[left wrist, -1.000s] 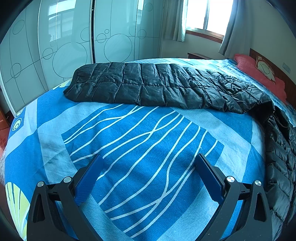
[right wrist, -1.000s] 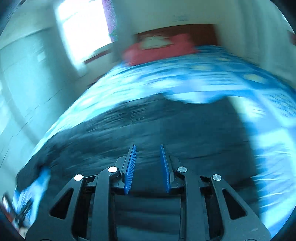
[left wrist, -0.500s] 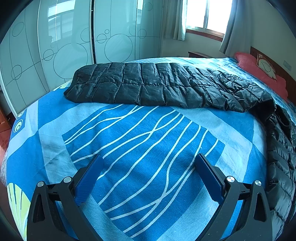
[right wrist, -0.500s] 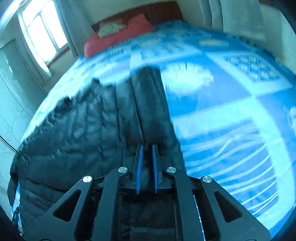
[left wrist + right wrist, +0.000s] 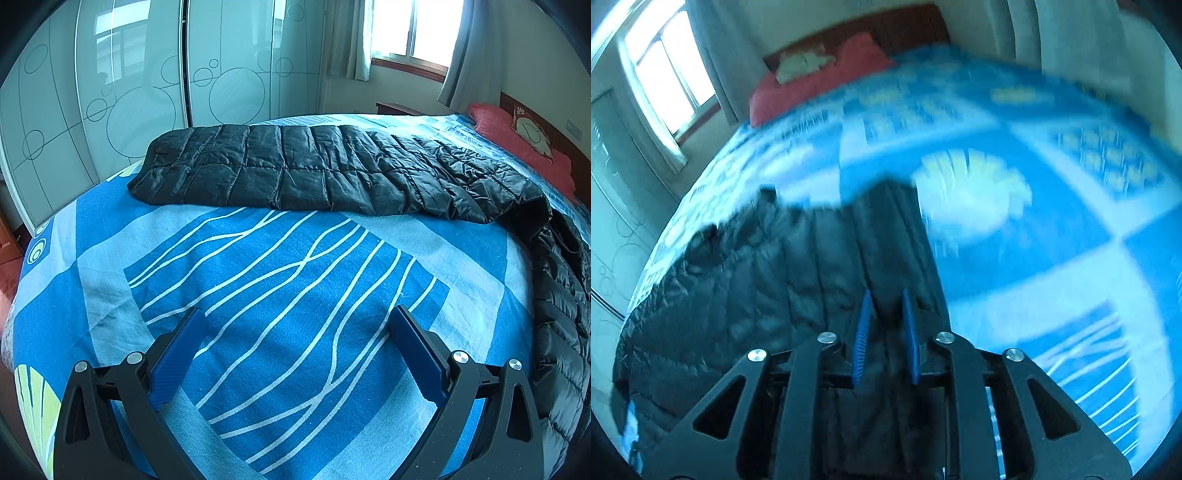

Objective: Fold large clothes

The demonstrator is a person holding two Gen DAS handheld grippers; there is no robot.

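A black quilted down jacket (image 5: 314, 170) lies stretched across the far side of the bed and runs down the right edge. My left gripper (image 5: 295, 332) is open and empty, hovering over bare bedspread well short of the jacket. In the blurred right wrist view the jacket (image 5: 775, 273) fills the lower left. My right gripper (image 5: 886, 306) has its blue pads close together with a fold of the jacket's edge between them.
The blue patterned bedspread (image 5: 258, 280) covers the bed. A red pillow (image 5: 517, 136) lies at the headboard end. Sliding wardrobe doors (image 5: 129, 92) stand beyond the bed's far left edge, and a window with curtains (image 5: 406, 37) is behind.
My right gripper swung round over the jacket and the view turned towards the headboard; its pads closed from a wider gap and then parted slightly. The left gripper has barely moved.
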